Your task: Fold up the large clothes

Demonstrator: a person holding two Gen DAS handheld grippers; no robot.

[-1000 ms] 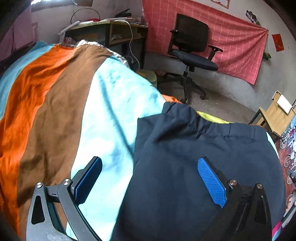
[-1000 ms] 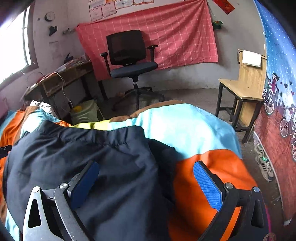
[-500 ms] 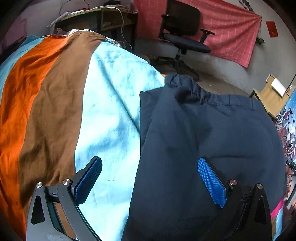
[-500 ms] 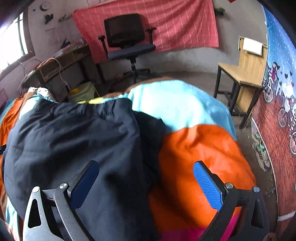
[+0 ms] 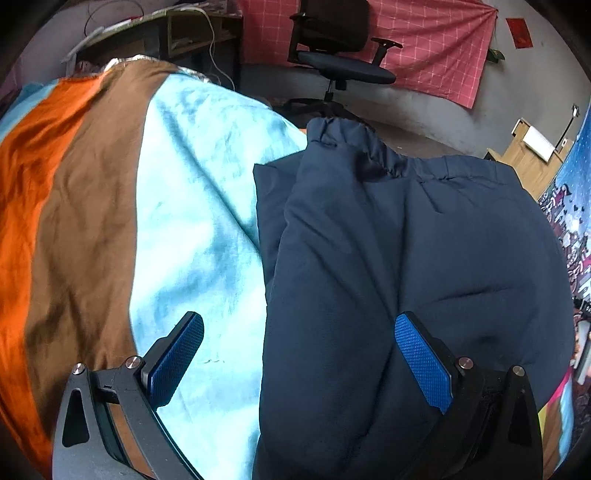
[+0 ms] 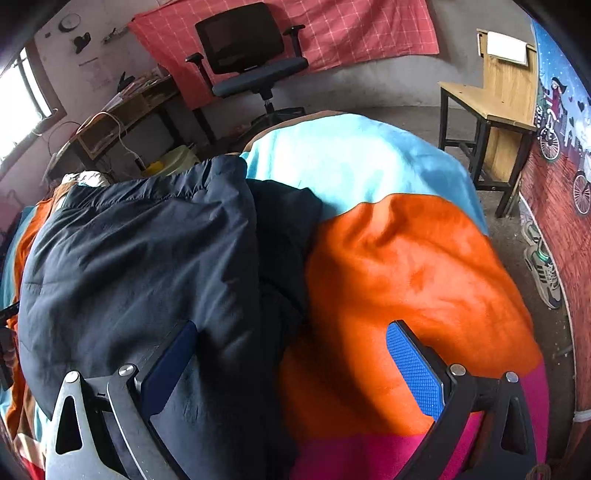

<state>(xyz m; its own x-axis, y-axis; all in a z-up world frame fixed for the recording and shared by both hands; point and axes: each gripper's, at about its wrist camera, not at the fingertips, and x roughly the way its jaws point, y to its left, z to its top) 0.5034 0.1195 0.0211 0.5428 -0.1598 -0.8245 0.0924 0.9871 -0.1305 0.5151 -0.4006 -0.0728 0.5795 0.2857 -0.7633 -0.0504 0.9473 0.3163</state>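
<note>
1. Nearest to me, the left gripper [image 5: 295,350] hangs with its blue pads spread wide and nothing between them; one pad is over the pale blue stripe of the blanket [image 5: 192,229], the other over the dark jacket [image 5: 406,258].
2. The right gripper [image 6: 291,354] is likewise wide apart and empty, its left pad above the jacket [image 6: 140,266], its right pad above the orange stripe of the blanket [image 6: 406,266].
3. The navy padded jacket lies folded on the striped blanket, its gathered hem at the far edge; a darker layer shows beside it on the right, perhaps a sleeve or lining, hard to tell.
4. Beyond the bed stands a black office chair [image 6: 251,62] in front of a red checked cloth [image 6: 369,29] hung on the wall.
5. To the right is a wooden chair [image 6: 491,107], with a sneaker [image 6: 543,273] on the floor near it.
6. To the left, a cluttered desk [image 6: 122,110] stands by the window.
</note>
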